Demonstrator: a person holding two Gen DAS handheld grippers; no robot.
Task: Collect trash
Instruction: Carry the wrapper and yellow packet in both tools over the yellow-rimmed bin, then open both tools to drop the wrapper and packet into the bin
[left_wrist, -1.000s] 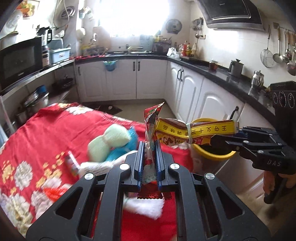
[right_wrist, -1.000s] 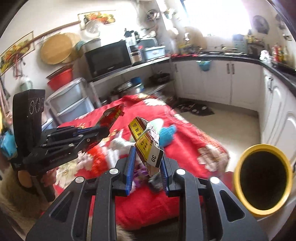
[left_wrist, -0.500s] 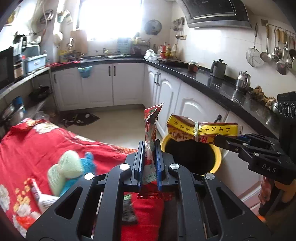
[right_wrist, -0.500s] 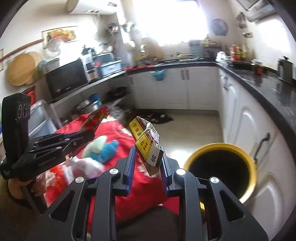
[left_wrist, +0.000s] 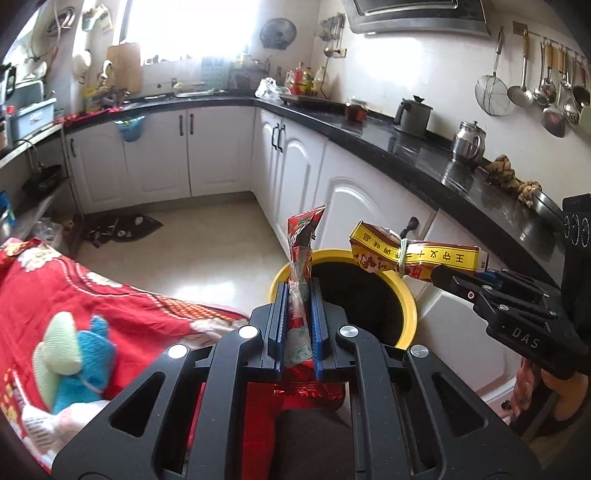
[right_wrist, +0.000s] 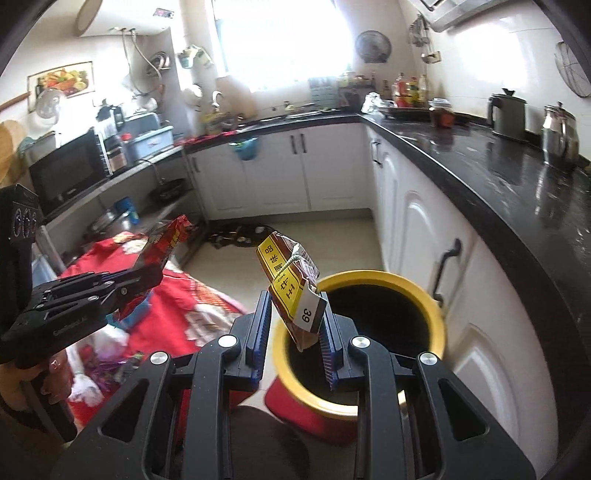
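Red cloth with flowers (left_wrist: 74, 288) lies at the far left of the left wrist view, and on it a green and blue soft toy (left_wrist: 70, 358) is resting. To the right of it, the left gripper (left_wrist: 299, 295) has its fingers pressed together on a red snack wrapper (left_wrist: 301, 254), which stands upright between the blue pads and rises above them. Just behind the wrapper stands the yellow bin (left_wrist: 406, 306), on the floor between the red cloth and the white cabinets (left_wrist: 354, 199); its mouth is open and dark inside. Further right, the right gripper (left_wrist: 448, 275) holds a yellow and brown packet (left_wrist: 410, 254) tied with a string, and this packet hangs over the far edge of the bin. In the right wrist view, the fingers (right_wrist: 328, 332) are only narrowly apart and clamp the lower end of the same packet, tilted, above the rim of the bin. At the far right runs the black worktop (left_wrist: 424, 155) with two kettles on it
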